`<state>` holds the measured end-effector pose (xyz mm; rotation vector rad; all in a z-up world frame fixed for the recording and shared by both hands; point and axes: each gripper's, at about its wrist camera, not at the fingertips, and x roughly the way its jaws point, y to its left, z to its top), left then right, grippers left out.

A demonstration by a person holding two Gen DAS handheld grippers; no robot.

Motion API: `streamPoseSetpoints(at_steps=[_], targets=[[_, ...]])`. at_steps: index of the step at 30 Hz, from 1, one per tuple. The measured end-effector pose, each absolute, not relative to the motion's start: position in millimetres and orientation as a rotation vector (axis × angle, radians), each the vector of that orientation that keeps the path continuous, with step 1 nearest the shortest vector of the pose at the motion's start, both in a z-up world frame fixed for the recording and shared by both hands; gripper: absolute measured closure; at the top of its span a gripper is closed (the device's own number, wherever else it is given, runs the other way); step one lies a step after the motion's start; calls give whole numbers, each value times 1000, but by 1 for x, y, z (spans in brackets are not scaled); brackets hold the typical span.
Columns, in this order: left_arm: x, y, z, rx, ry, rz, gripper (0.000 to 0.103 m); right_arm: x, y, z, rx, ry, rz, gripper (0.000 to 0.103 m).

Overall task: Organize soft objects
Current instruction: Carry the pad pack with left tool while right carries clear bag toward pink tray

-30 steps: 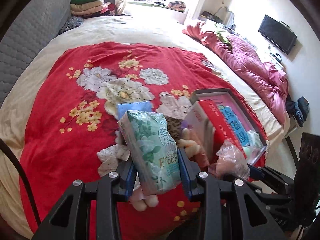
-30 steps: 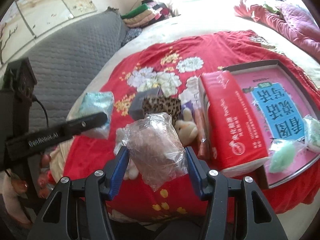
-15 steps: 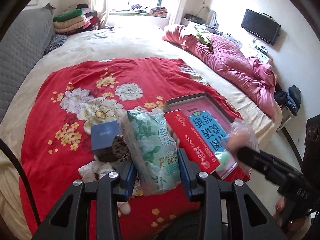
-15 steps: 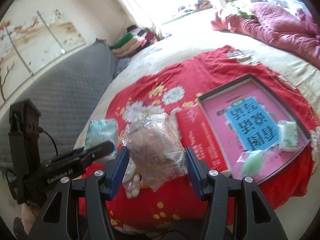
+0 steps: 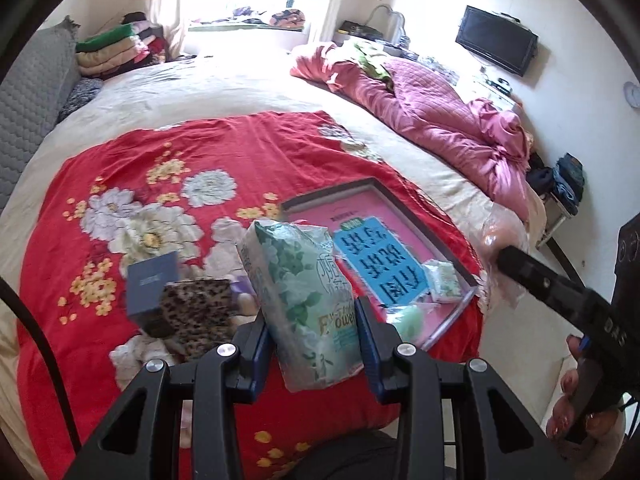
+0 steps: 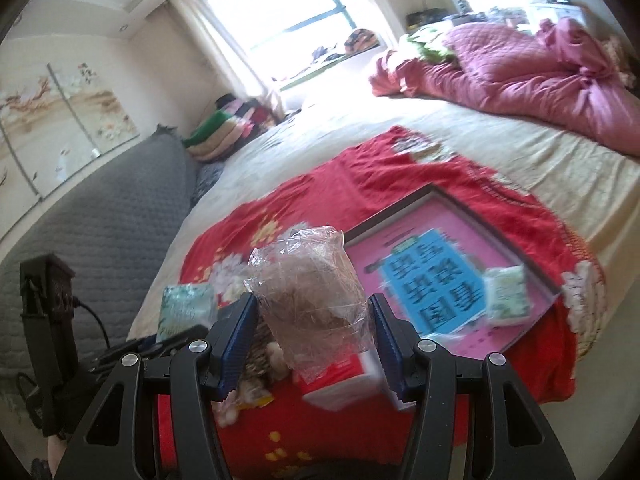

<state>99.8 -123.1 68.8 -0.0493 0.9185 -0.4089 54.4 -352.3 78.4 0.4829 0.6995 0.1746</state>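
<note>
Daylight poured in from the window (image 6: pixel 280 20) ahead of me, blown out to white in my right view and washing over the bed (image 6: pixel 500 148). Both pictures bowed at their dark rims; the pink tray (image 6: pixel 448 276) smeared with motion blur.

Left tool (image 5: pixel 316 338) was clamped on a green tissue pack (image 5: pixel 304 300), raised. Right tool (image 6: pixel 312 340) was clamped on a clear-wrapped bundle (image 6: pixel 312 300), raised alongside it.
</note>
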Motion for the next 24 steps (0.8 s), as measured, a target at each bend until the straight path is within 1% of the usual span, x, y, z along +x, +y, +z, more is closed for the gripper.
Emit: streamPoseSetpoints(at_steps=[10,16,24], targets=[[106,-171,56,-13,944,-480,64,45,-401,67,525,689,23,45],[117,-200,49,24,950,-516,64,47,-416,50,564,721,-23,45],[143,-229,28,39,1003,-547,64,50,-431,33,580,738,-66,45]])
